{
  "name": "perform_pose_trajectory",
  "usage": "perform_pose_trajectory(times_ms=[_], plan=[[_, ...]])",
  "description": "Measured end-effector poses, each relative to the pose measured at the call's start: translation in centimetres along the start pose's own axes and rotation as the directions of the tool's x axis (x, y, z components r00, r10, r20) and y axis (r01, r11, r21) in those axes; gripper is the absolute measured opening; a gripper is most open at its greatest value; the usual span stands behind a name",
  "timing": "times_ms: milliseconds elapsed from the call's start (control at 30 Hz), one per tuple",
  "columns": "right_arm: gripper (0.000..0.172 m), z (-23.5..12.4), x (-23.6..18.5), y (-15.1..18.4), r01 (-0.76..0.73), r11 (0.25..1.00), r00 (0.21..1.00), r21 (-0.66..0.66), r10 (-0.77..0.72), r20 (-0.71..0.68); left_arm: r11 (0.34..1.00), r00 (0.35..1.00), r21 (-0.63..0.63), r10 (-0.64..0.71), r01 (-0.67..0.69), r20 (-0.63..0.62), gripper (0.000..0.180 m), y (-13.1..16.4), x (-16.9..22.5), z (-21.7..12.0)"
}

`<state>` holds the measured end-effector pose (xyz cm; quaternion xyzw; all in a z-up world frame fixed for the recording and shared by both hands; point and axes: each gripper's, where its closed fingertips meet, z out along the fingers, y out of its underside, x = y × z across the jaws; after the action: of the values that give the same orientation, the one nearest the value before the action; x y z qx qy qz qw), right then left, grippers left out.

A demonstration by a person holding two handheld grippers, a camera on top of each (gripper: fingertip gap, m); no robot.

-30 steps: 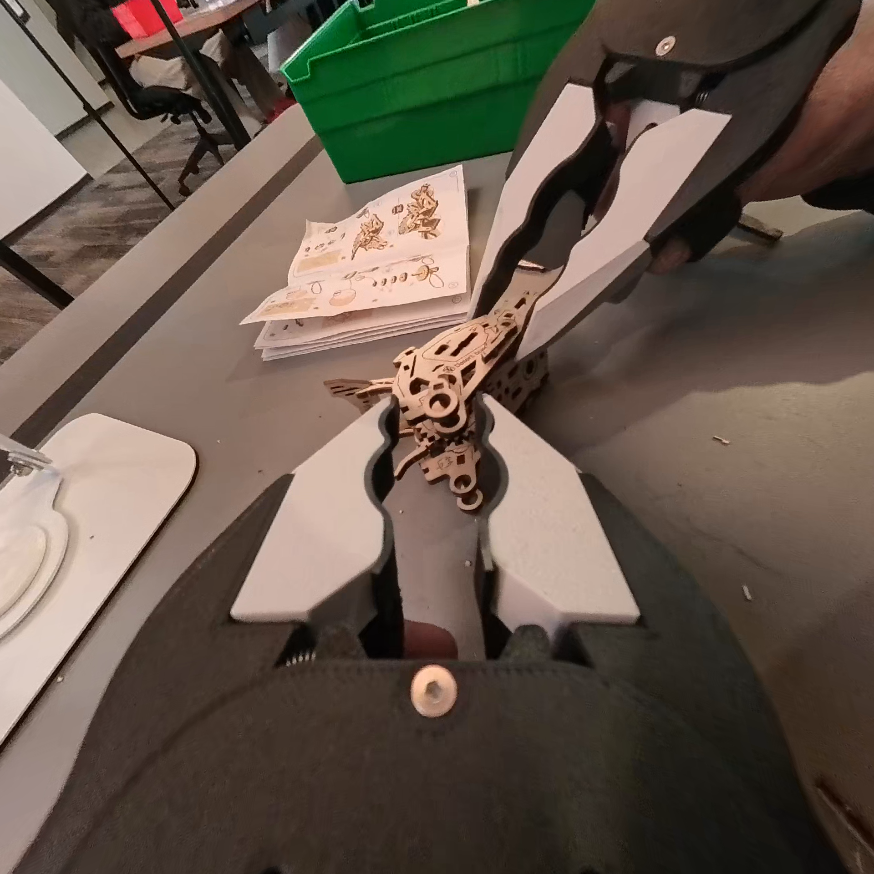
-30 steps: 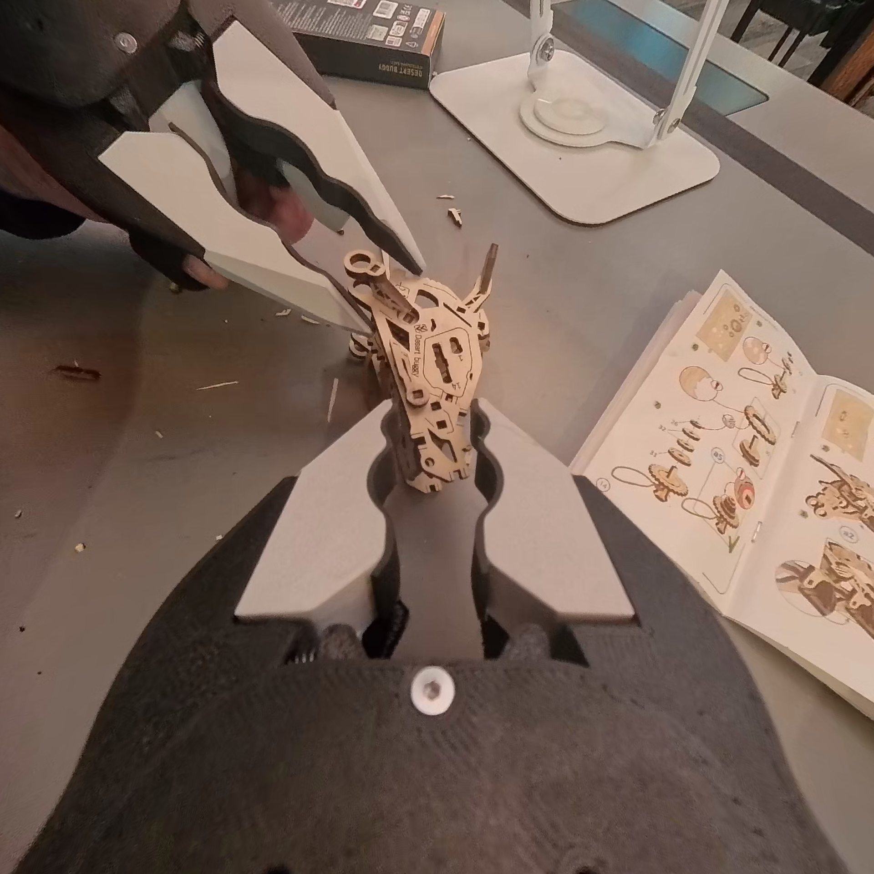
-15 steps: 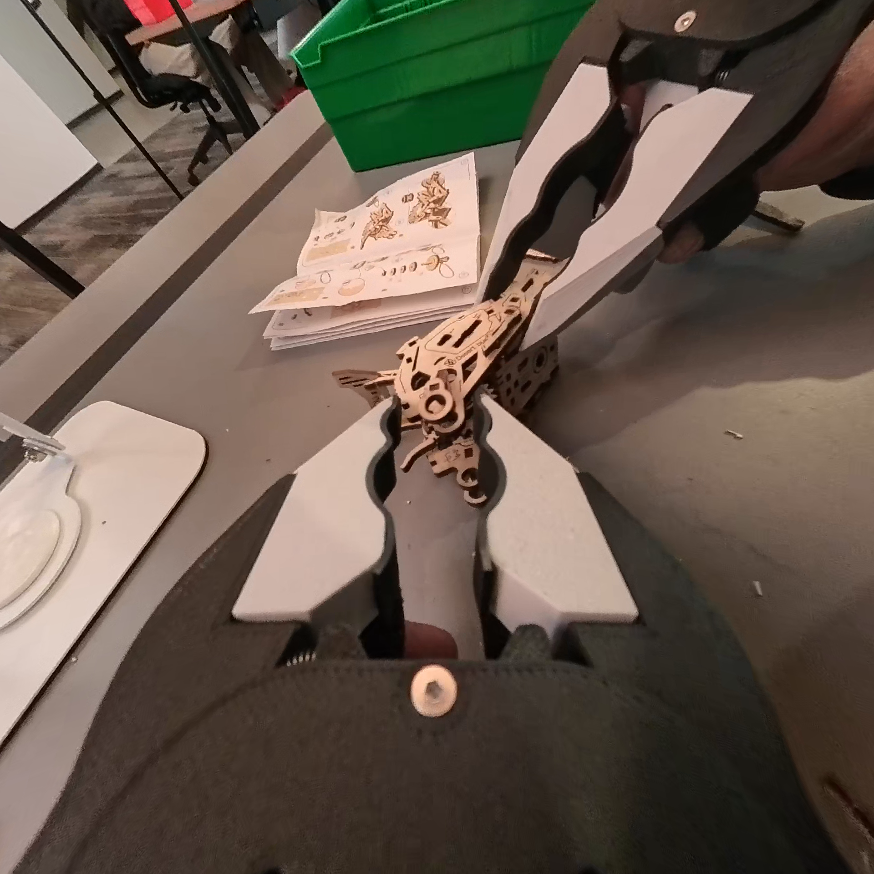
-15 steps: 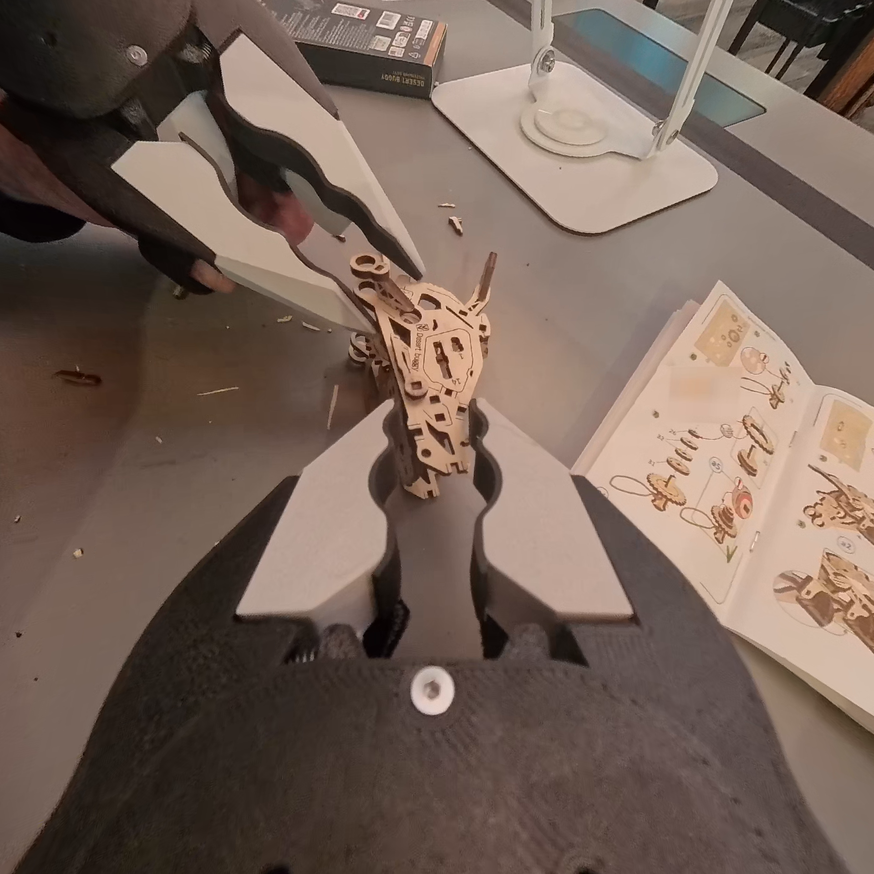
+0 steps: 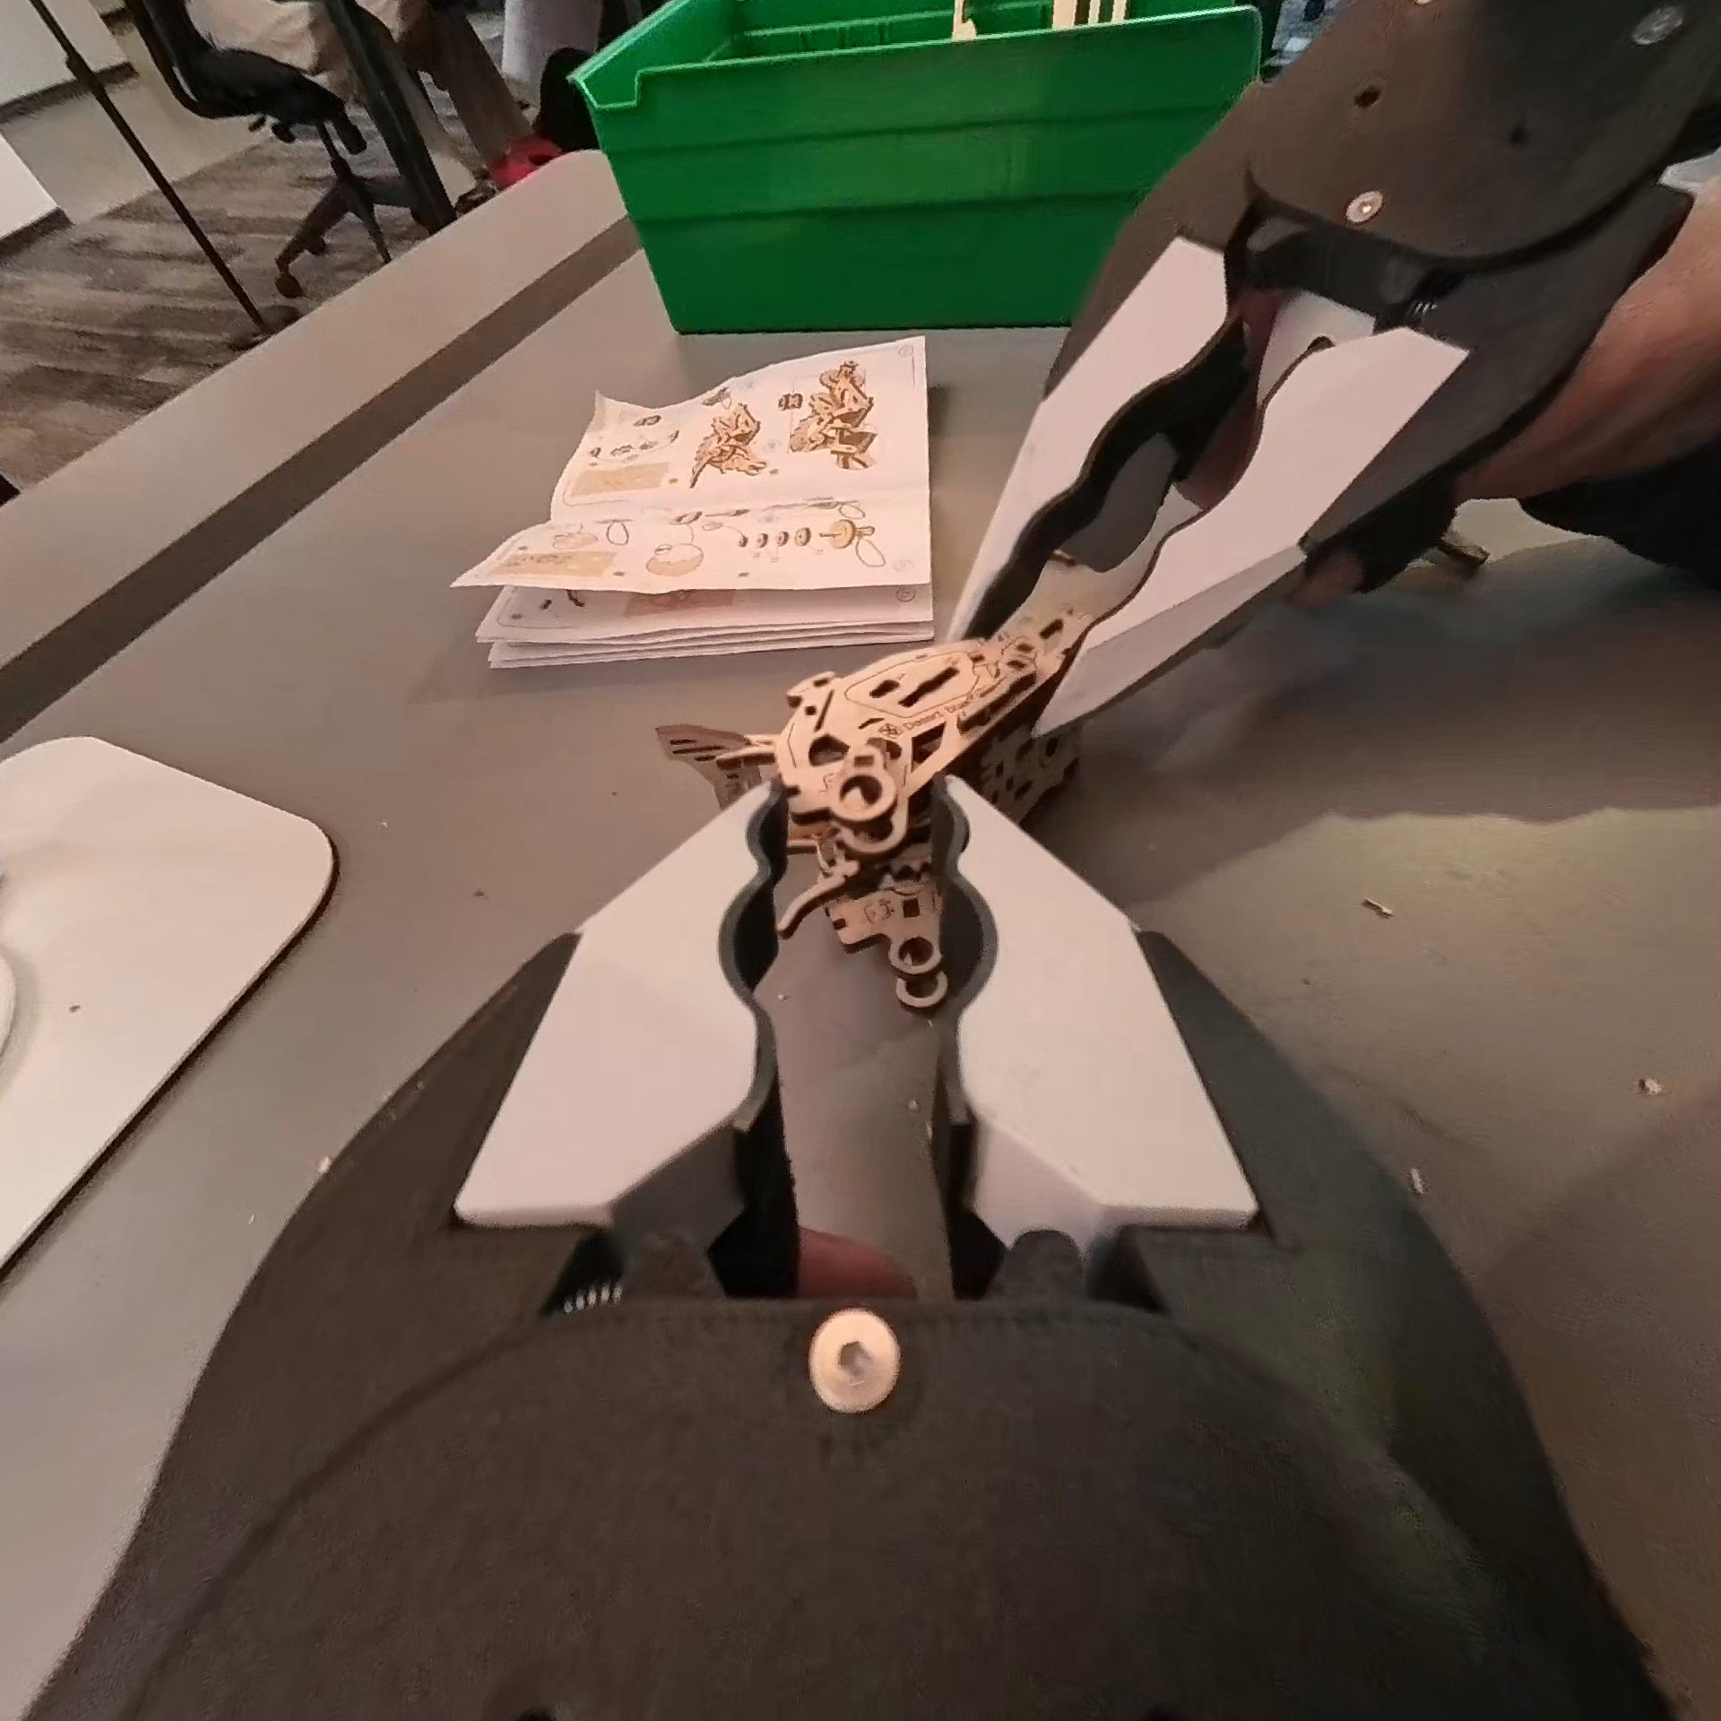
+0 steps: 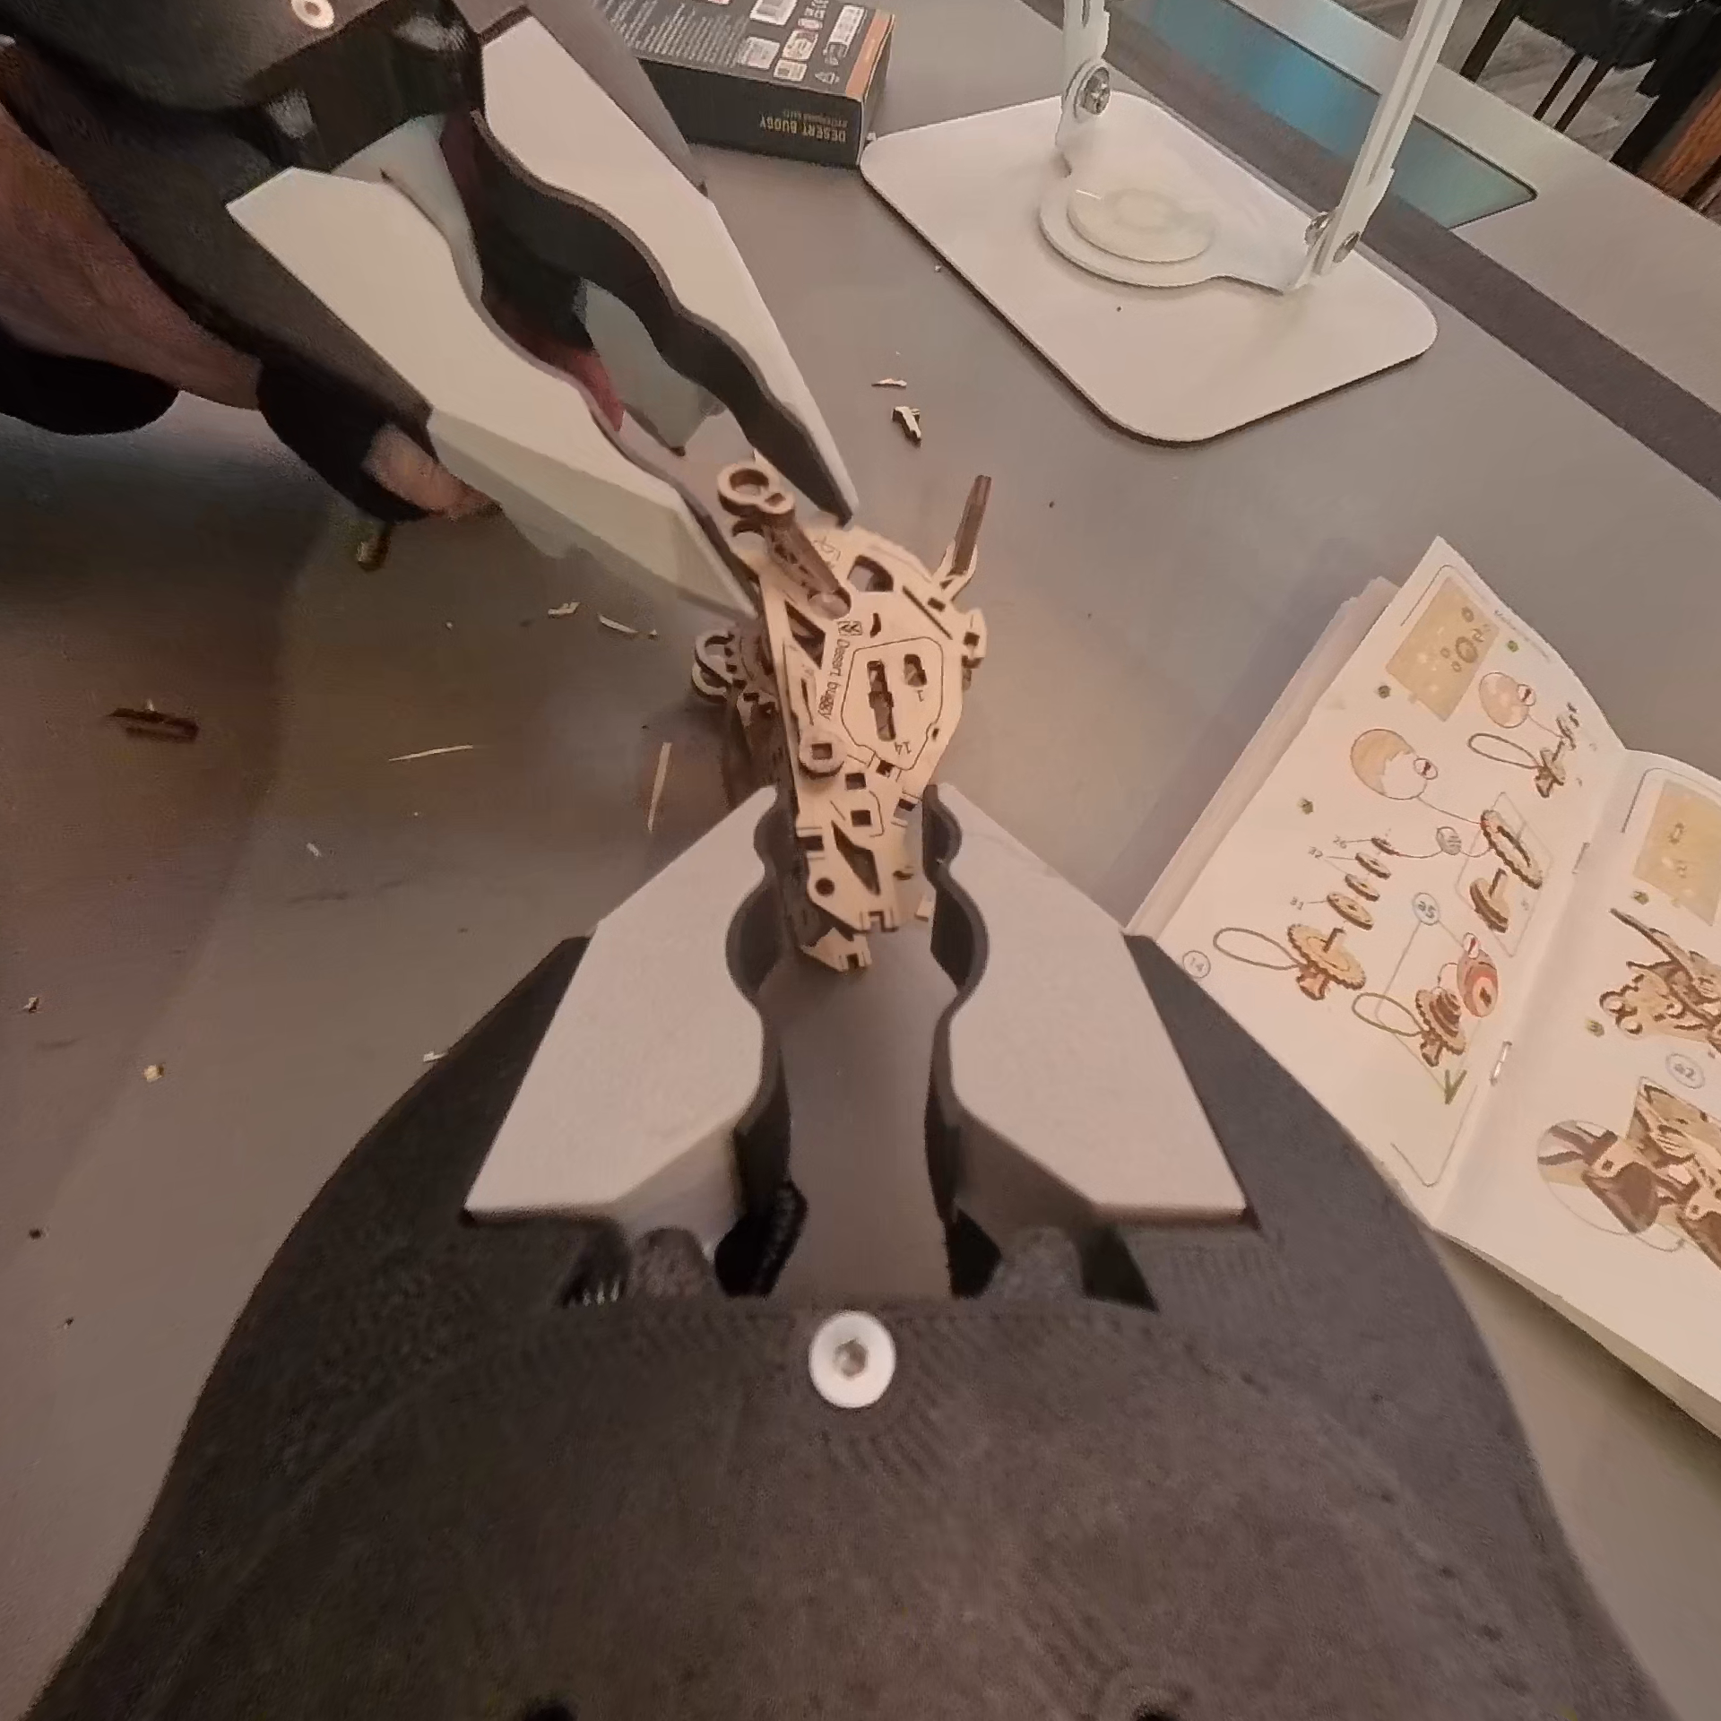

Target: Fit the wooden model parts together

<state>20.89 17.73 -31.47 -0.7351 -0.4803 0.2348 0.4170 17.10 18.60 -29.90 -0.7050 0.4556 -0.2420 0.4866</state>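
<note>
Both grippers angle down toward each other over the grey table (image 5: 1397,931), the left gripper (image 5: 855,801) and right gripper (image 6: 852,806) each clamped on opposite ends of the wooden model (image 5: 894,736). The model, held between them just above the tabletop, is thin pale laser-cut plywood, slotted and pierced with round holes.

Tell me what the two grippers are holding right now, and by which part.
Both hold the same wooden model: the left gripper pinches one end, the right gripper the opposite end.
</note>
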Motion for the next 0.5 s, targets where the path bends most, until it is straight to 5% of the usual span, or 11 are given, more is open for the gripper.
perform_pose_trajectory(times_ms=[500], plan=[[0.024, -0.10, -0.07, 0.33, -0.006, 1.000, 1.000, 0.001, 0.006, 0.010, 0.996, 0.996, 0.003, 0.091, -0.091, 0.025, 0.024, 0.02, 0.63, -0.20]])
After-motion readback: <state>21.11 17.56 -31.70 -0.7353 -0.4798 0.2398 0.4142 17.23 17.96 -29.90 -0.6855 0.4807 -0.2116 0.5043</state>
